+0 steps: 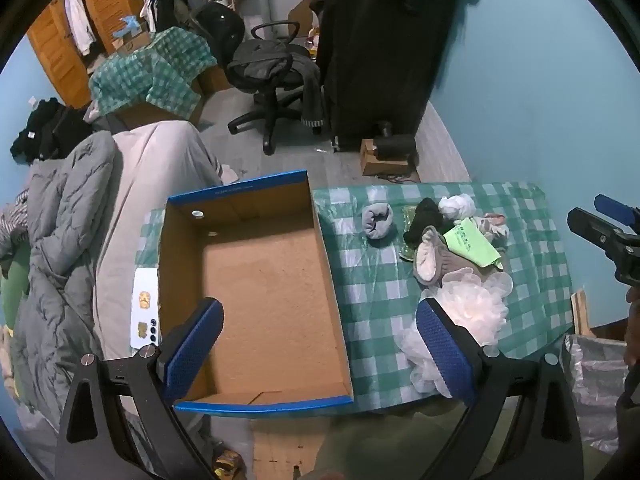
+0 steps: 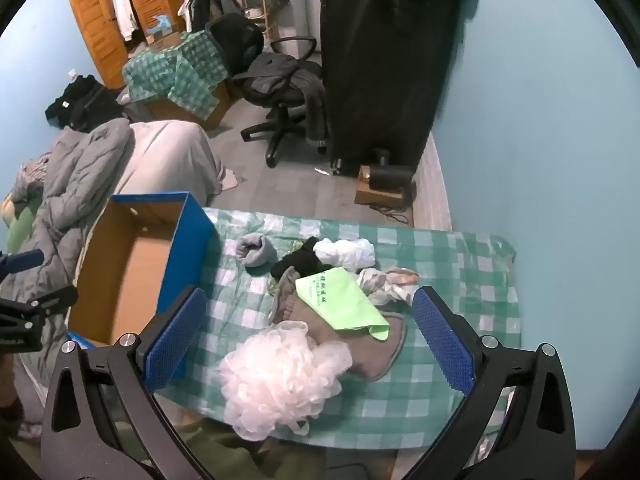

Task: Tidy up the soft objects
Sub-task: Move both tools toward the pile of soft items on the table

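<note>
The open blue-rimmed cardboard box fills the left wrist view's centre, empty, on the green-checked bench; the soft pile lies right of it. The pale pink mesh bath puff sits low centre, straight ahead of the right claw, likely nearer; both it and the left claw gape wide, holding nothing

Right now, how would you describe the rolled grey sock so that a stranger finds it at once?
Start at the open cardboard box with blue sides on the checked tablecloth. Just beside it, before the pile of soft things, lies the rolled grey sock. It lies alone, apart from the pile, and is the only neat roll.
</note>
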Demonstrator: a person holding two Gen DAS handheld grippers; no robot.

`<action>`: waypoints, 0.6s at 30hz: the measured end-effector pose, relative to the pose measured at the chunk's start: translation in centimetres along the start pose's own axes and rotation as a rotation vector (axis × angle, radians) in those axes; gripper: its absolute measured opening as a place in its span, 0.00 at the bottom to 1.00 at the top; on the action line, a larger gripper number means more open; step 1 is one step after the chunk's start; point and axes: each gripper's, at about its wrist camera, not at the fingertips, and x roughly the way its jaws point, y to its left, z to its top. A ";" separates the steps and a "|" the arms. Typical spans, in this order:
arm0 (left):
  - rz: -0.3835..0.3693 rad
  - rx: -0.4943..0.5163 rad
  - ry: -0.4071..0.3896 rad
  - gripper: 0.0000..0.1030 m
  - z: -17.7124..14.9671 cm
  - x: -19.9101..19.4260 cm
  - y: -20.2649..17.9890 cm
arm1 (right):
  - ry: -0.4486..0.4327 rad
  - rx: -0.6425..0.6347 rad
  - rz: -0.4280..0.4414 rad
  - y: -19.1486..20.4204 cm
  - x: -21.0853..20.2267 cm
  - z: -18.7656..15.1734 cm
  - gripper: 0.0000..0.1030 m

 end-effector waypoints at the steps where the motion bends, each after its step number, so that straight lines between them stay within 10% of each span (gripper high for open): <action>1: 0.002 0.000 -0.003 0.95 0.0 -0.1 -0.1 | 0.005 0.001 0.002 -0.1 0.0 0.0 0.99; 18: -0.025 -0.015 0.009 0.95 0.2 -0.2 -0.9 | 0.004 0.004 0.013 0.2 0.1 0.1 0.99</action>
